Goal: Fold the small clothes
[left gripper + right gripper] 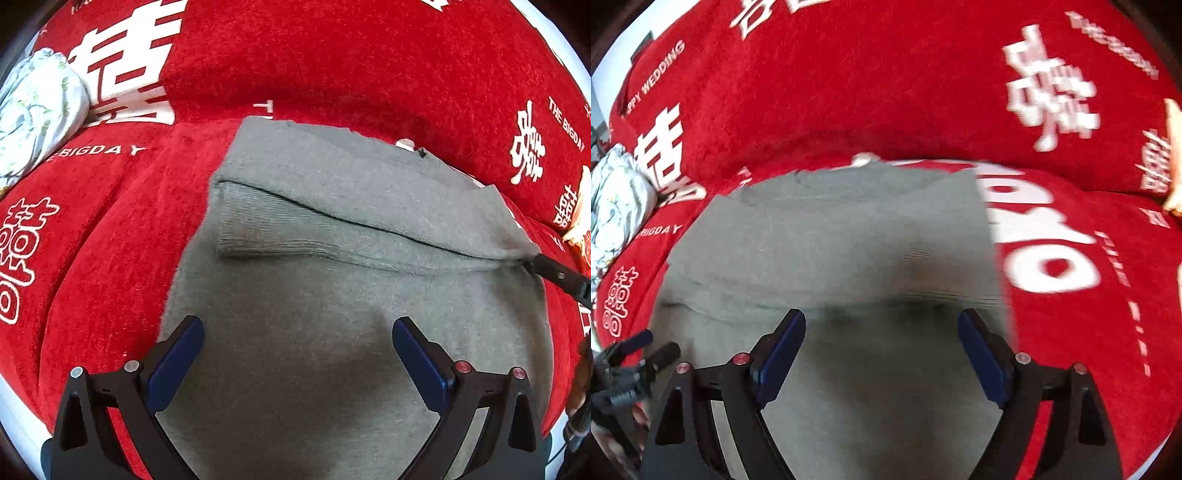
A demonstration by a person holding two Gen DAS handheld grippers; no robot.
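Both my claws, left gripper [297, 354] and right gripper [881, 349], stand wide open, holding nothing. The soft grey knitted garment [314, 302] lies beneath them, light and limp; I would pinch its folded edge.

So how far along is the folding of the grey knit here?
Done: one fold is in, as the grey knit garment has its ribbed edge doubled back across its middle on the red cover. In hand: nothing; the left gripper and right gripper both hang open above it. Left: likely further folds, since it is still spread wide.
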